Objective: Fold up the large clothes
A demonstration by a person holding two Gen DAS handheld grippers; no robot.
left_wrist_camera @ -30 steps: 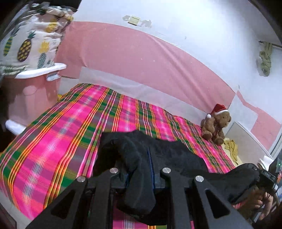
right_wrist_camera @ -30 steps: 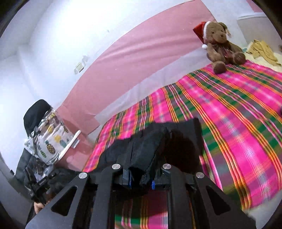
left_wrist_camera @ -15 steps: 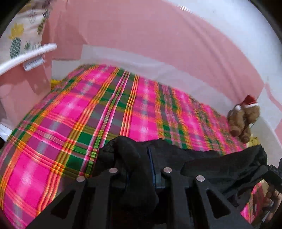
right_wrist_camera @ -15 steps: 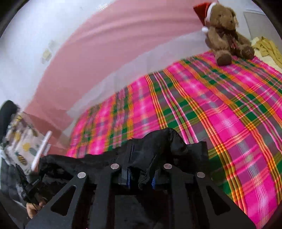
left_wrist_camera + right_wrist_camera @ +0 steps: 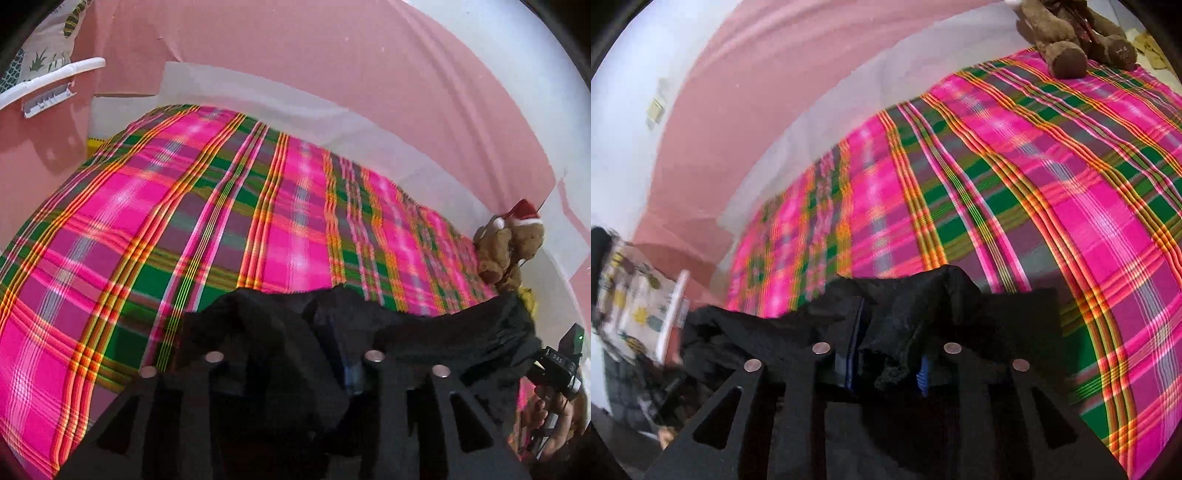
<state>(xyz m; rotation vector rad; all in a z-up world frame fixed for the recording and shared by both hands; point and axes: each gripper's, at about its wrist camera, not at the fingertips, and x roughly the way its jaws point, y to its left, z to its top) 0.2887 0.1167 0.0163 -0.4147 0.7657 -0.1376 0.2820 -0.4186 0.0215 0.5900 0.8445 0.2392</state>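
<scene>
Over bed (image 5: 258, 206), both grippers clamp garment (image 5: 424, 332).

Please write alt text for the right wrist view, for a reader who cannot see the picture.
The right gripper is shut on a bunched edge of a black fabric garment, held above a bed covered with a pink, green and orange plaid sheet. A brown teddy bear sits at the bed's far corner, against a pink and white wall.

Black garment (image 5: 424, 332): matt woven cloth, creased. Bedsheet (image 5: 221, 229): smooth plaid cloth in pink, green, orange. Teddy bear (image 5: 1067, 33) at the bed's far corner: brown plush, fuzzy. Left gripper (image 5: 295, 365), right gripper (image 5: 886, 354): matt black plastic, shiny metal rivets.
</scene>
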